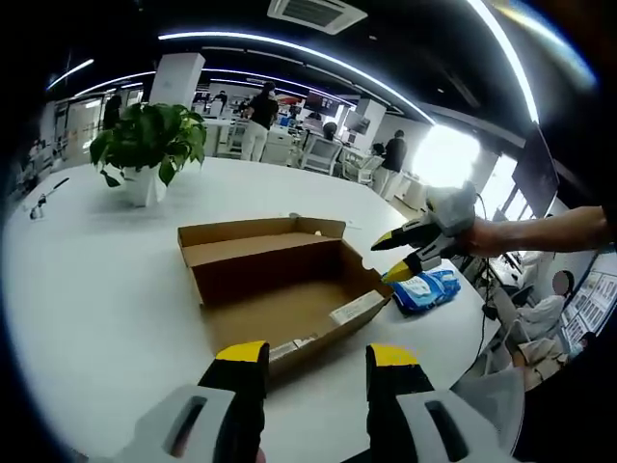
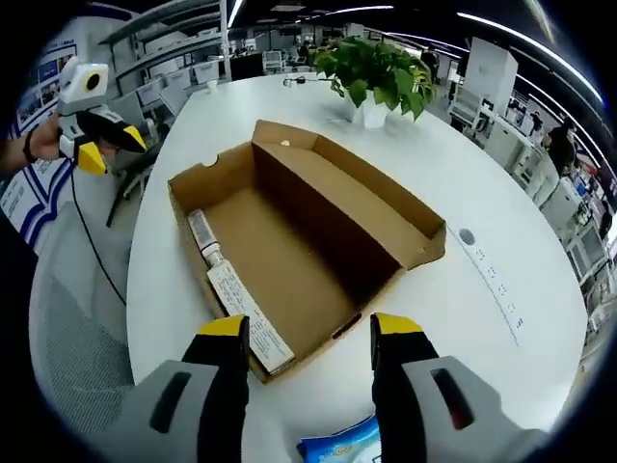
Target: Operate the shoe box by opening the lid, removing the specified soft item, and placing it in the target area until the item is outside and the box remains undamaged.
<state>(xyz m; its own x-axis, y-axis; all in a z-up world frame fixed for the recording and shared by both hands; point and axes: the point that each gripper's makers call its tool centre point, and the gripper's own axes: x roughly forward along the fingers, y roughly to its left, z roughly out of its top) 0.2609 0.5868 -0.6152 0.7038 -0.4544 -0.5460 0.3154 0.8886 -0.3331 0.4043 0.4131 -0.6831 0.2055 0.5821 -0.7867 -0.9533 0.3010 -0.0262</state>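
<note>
Box: I saw the shoe box [image 1: 284,285] lying open on the round white table [image 1: 87,289], its lid [image 1: 260,231] folded back; the inside looked bare apart from printed labels [image 2: 241,301] along one wall, too small for me to read.
Soft item: a blue packet [image 1: 427,289] lay on the table just beside the box, outside it. In the right gripper view only its upper edge [image 2: 339,447] showed, cut off at the bottom between the jaws.
Left gripper: my left gripper [image 1: 316,359] hovered over the near edge of the box, yellow-tipped jaws apart with nothing between them. In the right gripper view it appeared at the far left [image 2: 101,145], partly cropped.
Right gripper: my right gripper [image 2: 310,330] had its jaws spread and gripped nothing, over the box corner. In the left gripper view it [image 1: 393,257] hung above the packet; I could not tell whether the lower tip touched it.
Background: a potted plant [image 1: 147,145] stood well apart from the box. People at desks beyond were blurred and small.
Table detail: small markings [image 2: 492,275] near the table edge were unreadable.
</note>
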